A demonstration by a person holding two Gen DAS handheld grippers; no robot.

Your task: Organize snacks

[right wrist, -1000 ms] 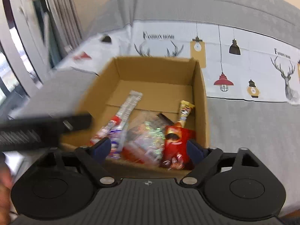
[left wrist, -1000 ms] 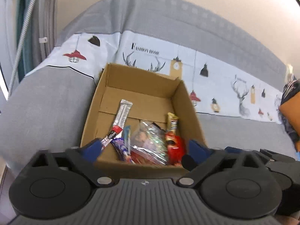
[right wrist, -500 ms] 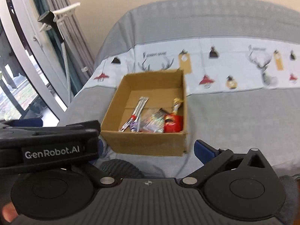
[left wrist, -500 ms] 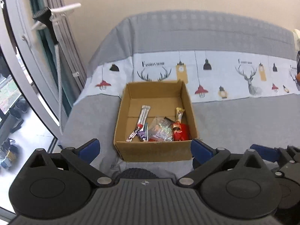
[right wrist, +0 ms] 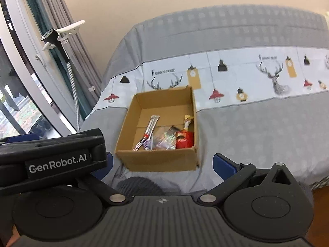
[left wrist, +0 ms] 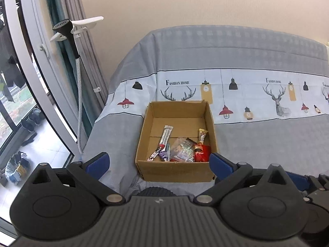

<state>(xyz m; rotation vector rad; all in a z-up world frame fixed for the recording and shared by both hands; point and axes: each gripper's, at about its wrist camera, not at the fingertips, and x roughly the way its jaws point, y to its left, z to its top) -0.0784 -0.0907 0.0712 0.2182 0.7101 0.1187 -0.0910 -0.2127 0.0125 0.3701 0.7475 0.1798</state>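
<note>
Snacks boxed, both claws empty and backed off

The cardboard box (left wrist: 176, 140) sits on the bed (left wrist: 267, 144) with the snacks (left wrist: 181, 150) inside; left claw (left wrist: 158, 162) and right claw (right wrist: 164, 162) gape wide. Near the bed's edge, a nudge could tip the box off.

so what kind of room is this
Most likely a bedroom at home. A bed under a grey sheet printed with deer and lamps fills the view, a garment steamer stands by the curtains at a big window, and a cardboard box of snacks sits on the bed.
</note>
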